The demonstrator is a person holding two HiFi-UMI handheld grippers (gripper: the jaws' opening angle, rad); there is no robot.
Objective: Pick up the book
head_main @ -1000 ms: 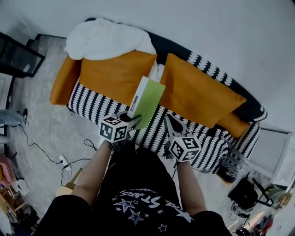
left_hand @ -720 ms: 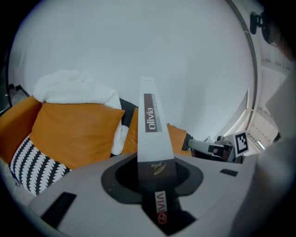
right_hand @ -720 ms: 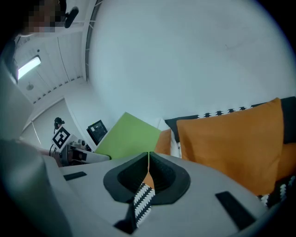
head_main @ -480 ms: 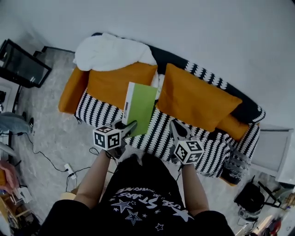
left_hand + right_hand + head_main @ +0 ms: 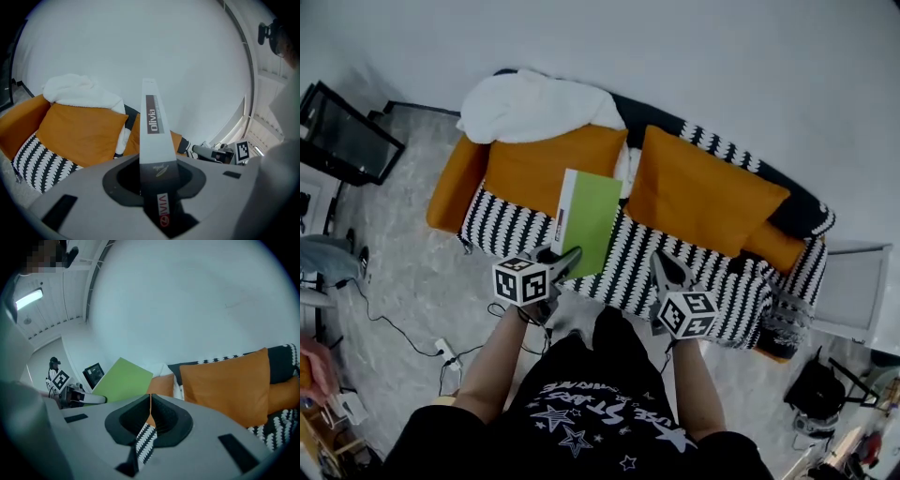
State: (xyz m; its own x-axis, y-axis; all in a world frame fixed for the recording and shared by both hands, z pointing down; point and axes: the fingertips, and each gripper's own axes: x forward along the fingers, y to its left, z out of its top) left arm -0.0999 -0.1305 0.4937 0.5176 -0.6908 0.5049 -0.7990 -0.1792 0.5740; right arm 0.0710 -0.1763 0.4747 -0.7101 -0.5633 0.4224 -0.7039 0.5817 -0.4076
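**Head view: your left jaws hold the book over the sofa**

In the head view your left gripper (image 5: 567, 259) holds the book (image 5: 589, 220) by its near lower corner. The green cover faces up at you, and the white spine runs along its left edge. The book hangs over the black-and-white patterned seat of the sofa (image 5: 727, 286). Its far end reaches the gap between the two orange cushions (image 5: 546, 167) propped against the sofa back. A white blanket (image 5: 534, 103) is heaped on the back of the sofa, above the left cushion.

The left gripper view confirms the grip. The jaws are pinching the book, and the white spine, printed "olivia", rises straight out from between them. Its upper part stands against the pale wall (image 5: 187, 56).

Your right gripper (image 5: 658, 258) is to the right of the book and apart from it, over the front of the seat. In the right gripper view its jaws are pressed together at the tips and hold nothing. The green cover shows off to their left.
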